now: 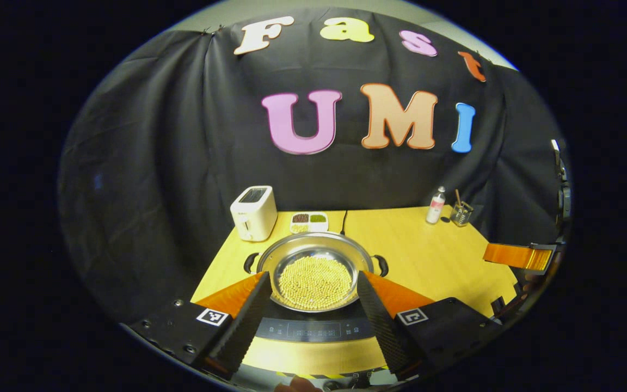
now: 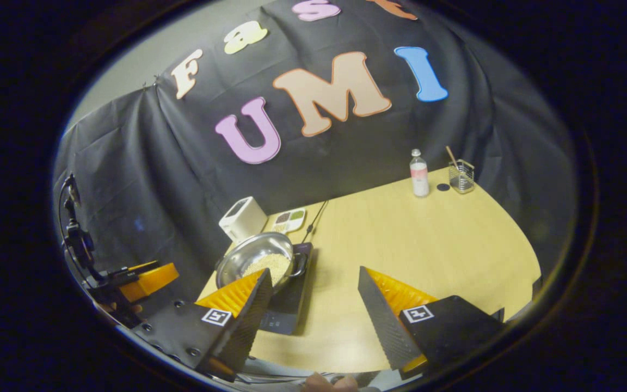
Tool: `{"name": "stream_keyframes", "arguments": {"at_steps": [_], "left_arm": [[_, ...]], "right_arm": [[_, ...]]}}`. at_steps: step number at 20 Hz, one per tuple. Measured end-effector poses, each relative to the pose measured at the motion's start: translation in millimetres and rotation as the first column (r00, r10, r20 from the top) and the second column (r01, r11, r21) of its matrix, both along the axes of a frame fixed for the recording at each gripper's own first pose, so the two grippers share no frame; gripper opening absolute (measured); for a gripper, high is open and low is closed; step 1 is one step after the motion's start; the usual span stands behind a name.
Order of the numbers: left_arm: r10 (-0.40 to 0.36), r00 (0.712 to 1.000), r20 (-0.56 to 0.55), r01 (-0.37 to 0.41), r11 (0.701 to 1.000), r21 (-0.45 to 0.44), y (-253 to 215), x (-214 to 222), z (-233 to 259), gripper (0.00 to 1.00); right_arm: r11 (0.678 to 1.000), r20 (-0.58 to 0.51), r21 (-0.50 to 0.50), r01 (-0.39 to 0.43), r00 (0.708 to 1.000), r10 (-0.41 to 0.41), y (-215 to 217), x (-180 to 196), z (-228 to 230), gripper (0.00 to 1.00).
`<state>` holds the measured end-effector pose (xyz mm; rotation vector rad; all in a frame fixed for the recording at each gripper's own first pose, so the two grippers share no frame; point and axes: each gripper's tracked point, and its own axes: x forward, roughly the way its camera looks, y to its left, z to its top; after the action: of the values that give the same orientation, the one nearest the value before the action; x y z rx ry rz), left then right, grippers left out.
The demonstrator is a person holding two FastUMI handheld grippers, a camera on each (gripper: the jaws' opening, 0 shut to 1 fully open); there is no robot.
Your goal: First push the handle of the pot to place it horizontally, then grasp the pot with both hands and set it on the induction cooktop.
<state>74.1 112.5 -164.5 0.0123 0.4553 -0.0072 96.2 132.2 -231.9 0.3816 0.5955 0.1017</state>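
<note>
The round steel pot (image 1: 314, 270) of yellow beans sits on the black induction cooktop (image 1: 313, 328). Left hand-held gripper (image 1: 313, 305) spread wide before it; right hand-held gripper (image 2: 313, 305) spread over the wooden bench (image 2: 428, 245).

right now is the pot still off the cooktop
No, the pot sits on the cooktop, its two handles pointing out to the sides.

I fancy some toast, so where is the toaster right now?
The toaster stands at the table's far left corner against the black cloth, just behind the pot and beside the small divided tray; in the right gripper view it sits behind the pot too.
</note>
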Motion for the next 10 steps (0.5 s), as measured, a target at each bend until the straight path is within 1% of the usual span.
{"name": "stream_keyframes", "arguments": {"at_steps": [3,5,7,8,9,10], "left_arm": [[-0.038,0.998,0.056,0.039,0.999,-0.006,-15,-17,26,0.96],[-0.051,0.993,0.102,0.052,0.999,-0.009,-18,-31,38,0.96],[-0.067,0.987,0.147,0.070,0.997,-0.018,-24,-48,49,0.96],[-0.083,0.983,0.164,0.089,0.996,-0.028,-30,-58,51,0.96],[-0.097,0.978,0.186,0.106,0.993,-0.042,-36,-67,55,0.96],[-0.104,0.974,0.203,0.118,0.991,-0.057,-40,-73,59,0.96]], "right_arm": [[0.999,0.067,-0.007,0.042,0.997,-0.042,-6,-18,28,0.92],[0.998,0.114,-0.032,0.049,0.992,-0.045,0,-42,45,0.92],[0.994,0.151,-0.095,0.047,0.988,-0.033,4,-69,54,0.92],[0.990,0.177,-0.128,0.052,0.984,-0.028,3,-82,61,0.98],[0.987,0.210,-0.153,0.055,0.977,-0.022,2,-93,71,0.97],[0.981,0.245,-0.184,0.063,0.969,-0.016,-1,-101,83,0.92]]}}
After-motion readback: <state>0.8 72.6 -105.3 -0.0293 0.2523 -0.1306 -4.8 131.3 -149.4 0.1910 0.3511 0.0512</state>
